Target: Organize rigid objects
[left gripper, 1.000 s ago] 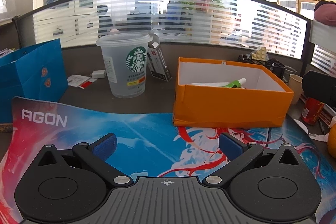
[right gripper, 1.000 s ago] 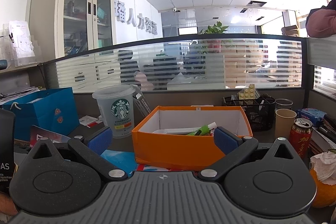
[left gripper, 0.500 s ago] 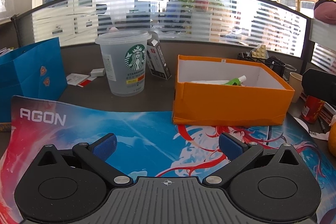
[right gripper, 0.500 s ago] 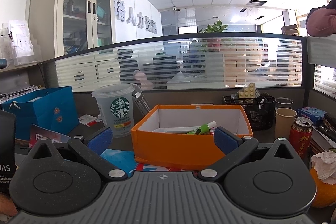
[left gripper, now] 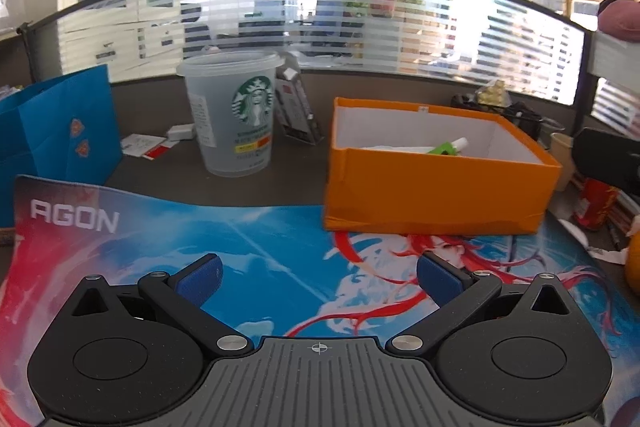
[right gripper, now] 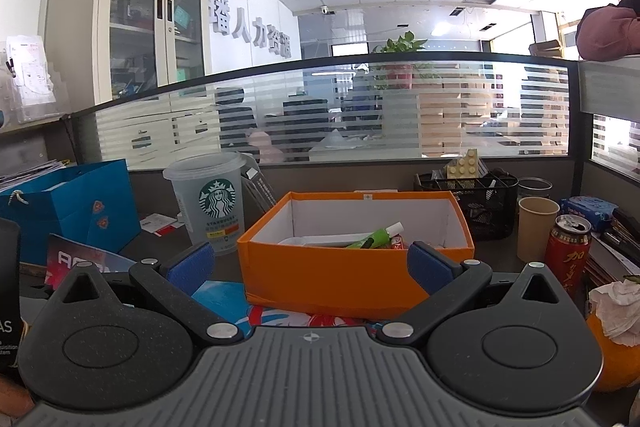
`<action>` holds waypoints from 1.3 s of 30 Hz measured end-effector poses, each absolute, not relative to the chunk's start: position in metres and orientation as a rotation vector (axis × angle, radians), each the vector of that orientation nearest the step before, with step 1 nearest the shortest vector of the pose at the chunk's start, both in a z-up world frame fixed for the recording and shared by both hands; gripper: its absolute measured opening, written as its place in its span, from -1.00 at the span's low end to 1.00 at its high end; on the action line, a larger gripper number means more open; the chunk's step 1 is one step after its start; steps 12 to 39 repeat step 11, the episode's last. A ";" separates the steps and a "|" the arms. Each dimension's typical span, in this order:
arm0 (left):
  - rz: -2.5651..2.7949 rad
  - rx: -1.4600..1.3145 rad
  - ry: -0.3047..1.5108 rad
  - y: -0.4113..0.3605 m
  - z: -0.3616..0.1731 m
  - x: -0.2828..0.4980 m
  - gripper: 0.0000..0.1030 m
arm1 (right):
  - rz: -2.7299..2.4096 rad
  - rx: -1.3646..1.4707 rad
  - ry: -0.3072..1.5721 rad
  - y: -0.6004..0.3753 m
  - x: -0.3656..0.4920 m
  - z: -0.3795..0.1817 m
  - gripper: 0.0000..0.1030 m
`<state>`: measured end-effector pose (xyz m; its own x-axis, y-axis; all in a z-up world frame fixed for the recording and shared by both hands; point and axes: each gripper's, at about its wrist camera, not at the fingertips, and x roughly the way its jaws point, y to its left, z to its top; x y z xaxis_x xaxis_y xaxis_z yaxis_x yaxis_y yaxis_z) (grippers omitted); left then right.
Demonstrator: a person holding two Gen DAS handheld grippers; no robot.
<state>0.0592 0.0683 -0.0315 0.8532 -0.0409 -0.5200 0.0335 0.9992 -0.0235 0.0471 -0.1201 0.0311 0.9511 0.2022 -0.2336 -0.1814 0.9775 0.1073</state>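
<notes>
Left gripper (left gripper: 318, 277): held low and level over the desk mat, fingers pointing at 12 o'clock; jaws spread wide, nothing between them. Black matte body with ribbed grey centre plate, round pivot discs, blue textured pads (left gripper: 200, 277).

Right gripper (right gripper: 308, 265): held higher, level, aimed at the orange box; jaws likewise wide apart and empty. Same black body, blue pads (right gripper: 190, 267).

Orange box (left gripper: 436, 183): rectangular, open-topped, smooth orange card outside, white inside. Stands at 1 o'clock from the left gripper, its near edge resting on the mat's far border. Holds a green tube with white cap (right gripper: 378, 237) lying tilted, a flat white item and something red, partly hidden by the wall.

Desk mat (left gripper: 260, 247): flat, printed blue and red, lettered AGON at 10 o'clock.

Plastic cup (left gripper: 234, 115): translucent, tapered, lidded, green round logo; upright at 11 o'clock, well apart from the box.

Blue paper bag (left gripper: 60, 131): matte, creased, at 10 o'clock.

Paper cup (right gripper: 536, 227): plain tan, upright, at 2 o'clock in the right view.

Red can (right gripper: 566, 253): metal, opened top, just beside the paper cup.

Black mesh basket (right gripper: 476, 203): wire, behind the box.
</notes>
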 end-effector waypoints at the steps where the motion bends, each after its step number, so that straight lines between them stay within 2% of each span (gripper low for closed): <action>1: -0.052 -0.023 0.543 0.068 -0.031 0.059 1.00 | 0.194 0.084 0.247 -0.120 0.047 0.031 1.00; 6: -0.094 -0.016 0.498 0.063 -0.030 0.054 1.00 | 0.192 0.083 0.251 -0.121 0.048 0.031 1.00; 39: -0.055 -0.007 0.523 0.059 -0.032 0.056 1.00 | 0.193 0.084 0.249 -0.121 0.048 0.031 1.00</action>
